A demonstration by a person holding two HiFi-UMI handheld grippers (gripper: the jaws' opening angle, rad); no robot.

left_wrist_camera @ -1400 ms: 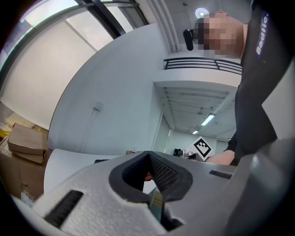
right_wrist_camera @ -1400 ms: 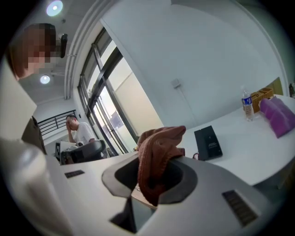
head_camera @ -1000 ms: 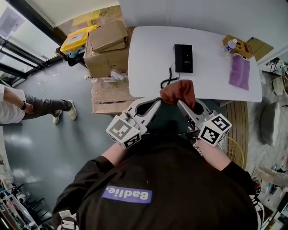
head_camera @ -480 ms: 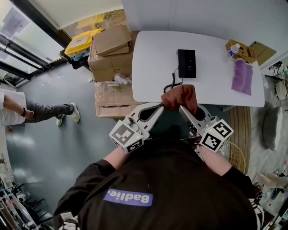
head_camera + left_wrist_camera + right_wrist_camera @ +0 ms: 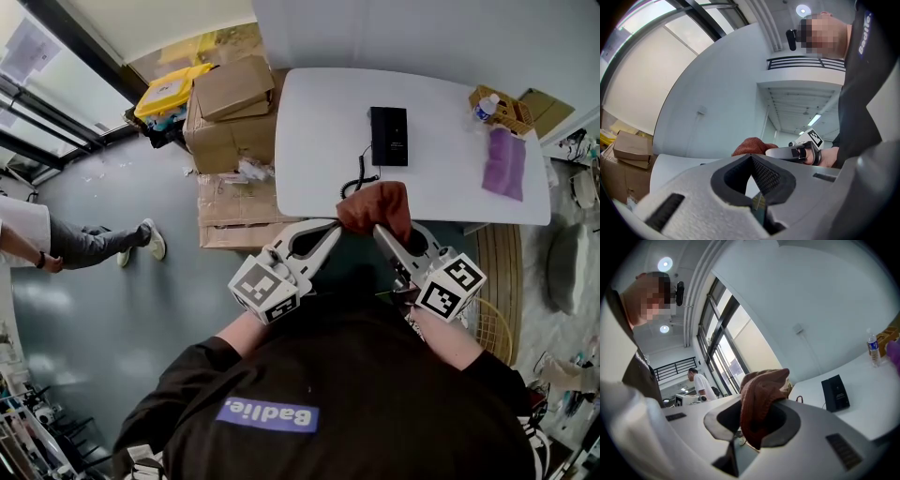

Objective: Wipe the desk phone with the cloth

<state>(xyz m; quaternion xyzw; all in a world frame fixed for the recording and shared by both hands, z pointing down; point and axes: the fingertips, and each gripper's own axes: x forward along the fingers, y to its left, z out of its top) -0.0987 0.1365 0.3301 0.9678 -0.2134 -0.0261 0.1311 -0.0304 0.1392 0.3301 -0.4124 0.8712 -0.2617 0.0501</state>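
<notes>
While our right gripper [image 5: 380, 230] squeezed the brown cloth [image 5: 375, 204] near the desk phone [image 5: 388, 135], our left gripper [image 5: 334, 224] was shut on nothing. We had not wiped yet; next the cloth needed to reach the phone.

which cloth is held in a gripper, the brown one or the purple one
The reddish-brown cloth, clamped in the right gripper. The purple cloth lies flat on the table, with nothing touching it.
</notes>
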